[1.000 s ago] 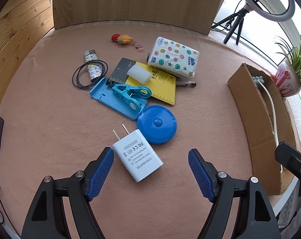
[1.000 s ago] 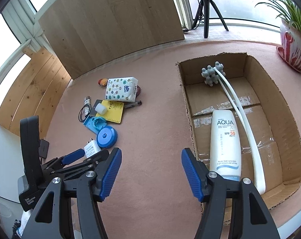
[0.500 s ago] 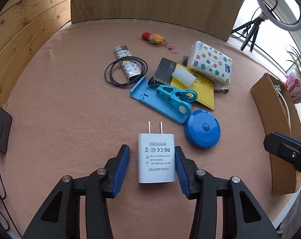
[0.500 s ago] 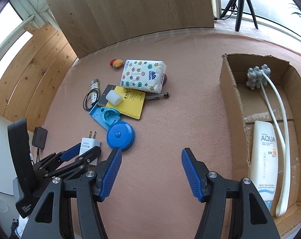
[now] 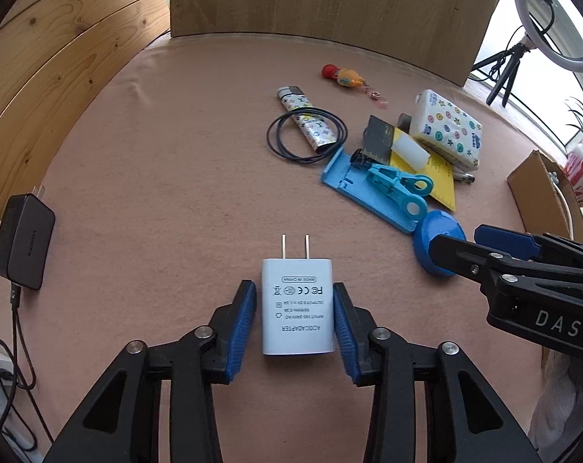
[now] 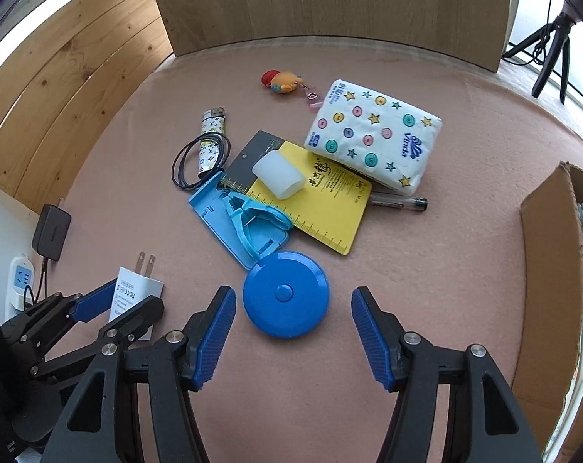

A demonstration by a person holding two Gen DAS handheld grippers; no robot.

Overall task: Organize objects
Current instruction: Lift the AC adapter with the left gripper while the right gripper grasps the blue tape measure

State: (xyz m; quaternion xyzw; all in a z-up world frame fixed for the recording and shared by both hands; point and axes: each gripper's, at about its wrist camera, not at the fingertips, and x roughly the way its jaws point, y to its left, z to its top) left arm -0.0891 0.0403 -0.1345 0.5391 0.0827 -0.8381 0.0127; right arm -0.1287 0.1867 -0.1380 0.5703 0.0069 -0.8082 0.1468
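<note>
One pink felt-covered table (image 6: 426, 270) carries everything. One cardboard box (image 6: 550, 254) stands at its right edge, well apart from the round blue tape measure (image 6: 285, 294), which serves as the landmark here.

There are two grippers. The left gripper (image 5: 295, 318) has its blue pads narrowed onto the sides of the one white AC/DC adapter (image 5: 297, 305), pads touching or all but touching it; the adapter lies flat, its two prongs pointing away, just left of the tape measure. The right gripper (image 6: 293, 333) is spread wide, its pads either side of the near half of the tape measure and touching nothing.

Beyond the tape measure and to the right lies one patterned tissue pack (image 6: 374, 135). Between that and the tape measure sits one yellow ruler card (image 6: 330, 208), with one dark card (image 6: 253, 154) under its far-left corner and one translucent white cap (image 6: 278, 175) on top. One light-blue case (image 6: 229, 223) touches the tape measure's far edge and carries one light-blue clip (image 6: 253, 220). Further left are one black cable loop (image 6: 199, 162) and one patterned lighter (image 6: 212, 135) lying through it. One pen (image 6: 399, 202) pokes out from under the tissue pack. Farthest away is one orange keychain figure (image 6: 285, 81). One black charger (image 5: 23, 247) sits far left.
</note>
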